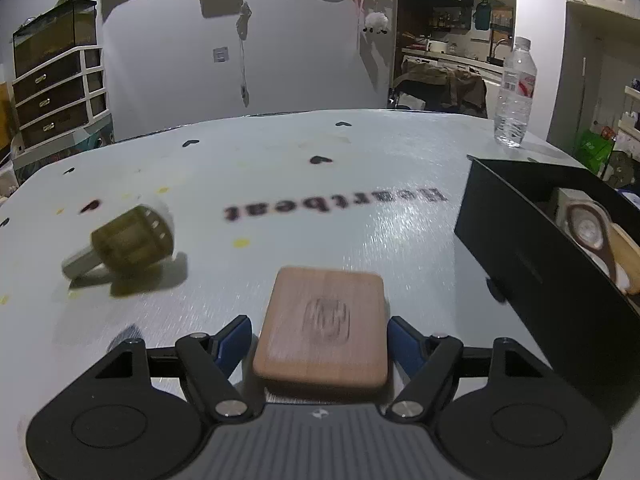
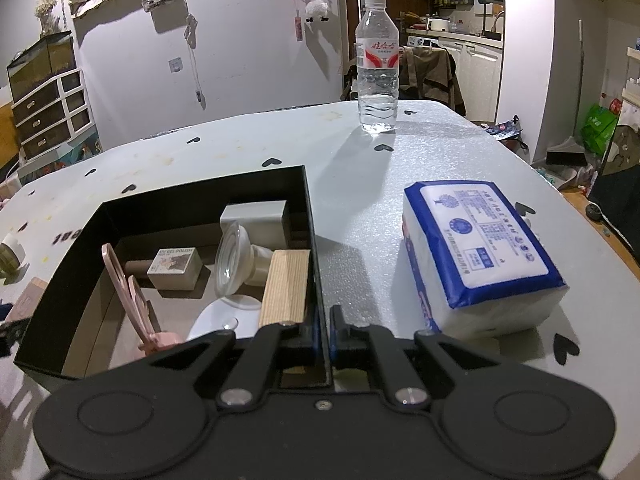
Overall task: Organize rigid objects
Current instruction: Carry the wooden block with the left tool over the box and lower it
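Two grippers are at work over the pale surface (image 1: 360, 184) printed with small dark hearts. The left gripper (image 1: 320, 344) has its jaws spread to either side of a flat wooden block (image 1: 324, 328) – the blue fingers (image 1: 236, 340) sit just beside the block's edges, but motion blur hides whether they actually press on it. The block looks slightly raised at its near end. Off to the left lies an olive-green cylinder (image 1: 128, 244) with a pale stub, tipped on its side on the surface and well apart from the block.

The right gripper (image 2: 322, 332) has its jaws closed on the right-hand wall of the black box (image 2: 310, 216), one finger inside and one outside. Inside the box lie pink scissors (image 2: 128, 292), a small nail polish carton (image 2: 174, 266), a grey box (image 2: 256, 220), a clear plastic cup (image 2: 234, 260) on its side, a light wooden slab (image 2: 286, 286) leaning at the right wall, and a white dish (image 2: 216, 320) partly hidden beneath them.

Right of the box rests a blue-and-white tissue pack (image 2: 476, 256) – near it but not touching. A water bottle (image 2: 377, 64) stands upright at the far edge
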{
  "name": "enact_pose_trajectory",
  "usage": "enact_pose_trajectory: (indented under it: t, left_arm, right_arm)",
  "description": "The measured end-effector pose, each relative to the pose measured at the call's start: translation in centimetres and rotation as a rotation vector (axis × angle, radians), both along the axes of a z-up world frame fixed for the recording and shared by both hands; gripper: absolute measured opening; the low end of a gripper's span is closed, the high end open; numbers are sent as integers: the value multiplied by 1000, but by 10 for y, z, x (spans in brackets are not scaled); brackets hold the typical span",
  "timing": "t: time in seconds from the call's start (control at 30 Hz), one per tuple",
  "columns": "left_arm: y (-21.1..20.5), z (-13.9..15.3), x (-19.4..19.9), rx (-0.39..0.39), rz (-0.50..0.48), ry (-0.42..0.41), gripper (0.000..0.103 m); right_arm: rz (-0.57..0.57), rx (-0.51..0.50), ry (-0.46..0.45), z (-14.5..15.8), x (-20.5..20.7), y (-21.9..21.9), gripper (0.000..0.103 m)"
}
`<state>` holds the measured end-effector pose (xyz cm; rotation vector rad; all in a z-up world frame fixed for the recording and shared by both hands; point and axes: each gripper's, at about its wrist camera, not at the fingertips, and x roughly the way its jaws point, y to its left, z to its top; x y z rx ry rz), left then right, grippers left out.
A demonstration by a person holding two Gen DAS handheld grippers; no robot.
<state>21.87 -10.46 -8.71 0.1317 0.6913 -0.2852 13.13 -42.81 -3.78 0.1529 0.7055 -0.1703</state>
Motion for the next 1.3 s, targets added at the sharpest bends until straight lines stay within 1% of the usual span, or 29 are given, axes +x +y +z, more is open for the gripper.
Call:
enact_pose_trajectory:
  t: [0.1,0.13,0.17,0.23,0.33,0.43,0.5,0.57,0.63,0.7,0.83,0.9,0.97,1.07,1.17,1.3]
  left_arm:
    - [-6,1,4,7,-3,3,74]
    - [-6,1,4,5,-3,6,72]
    - [-6,2,4,2,-2,8,67]
    - [-4,3,4,-11,19,20,66]
    - [0,8,6,-75,81,54,66]
    - [4,14,7,-180,109,111,66]
    - [2,20,3,-208,76,112,66]
    - [-3,29,-1,-216,10,91,66]
    - [-8,42,-5,-229,-77,79,66]
    - [-14,56,-8,-225,-169,60,66]
    - [-35,84,-14,-177,-380,19,66]
    - [-48,91,-15,-133,-486,25,66]
    - [-61,96,-15,-81,-589,54,66]
    - [-85,99,-14,19,-734,97,66]
    - [-105,100,-12,121,-854,132,66]
    - [-126,94,-5,254,-955,176,66]
  right_arm:
    - [2,0,0,0,1,0,5]
    - [2,0,1,0,0,0,5]
    - [3,0,1,0,0,0,5]
    - [5,1,0,0,1,-1,5]
    - [5,1,0,0,1,-1,5]
    - [6,4,-2,0,1,-1,5]
    - [7,5,-4,-1,1,0,5]
    - [11,8,-7,-1,0,-2,5]
    - [15,11,-10,-1,0,-3,5]
    - [18,13,-13,-1,-1,-4,5]
    - [20,21,-19,-2,-1,-5,5]
    - [22,22,-21,-2,-1,-5,5]
    - [24,23,-22,-1,-1,-5,5]
    - [27,23,-21,-1,-1,-6,5]
    - [27,22,-18,-1,0,-6,5]
    - [25,22,-19,-1,0,-6,5]
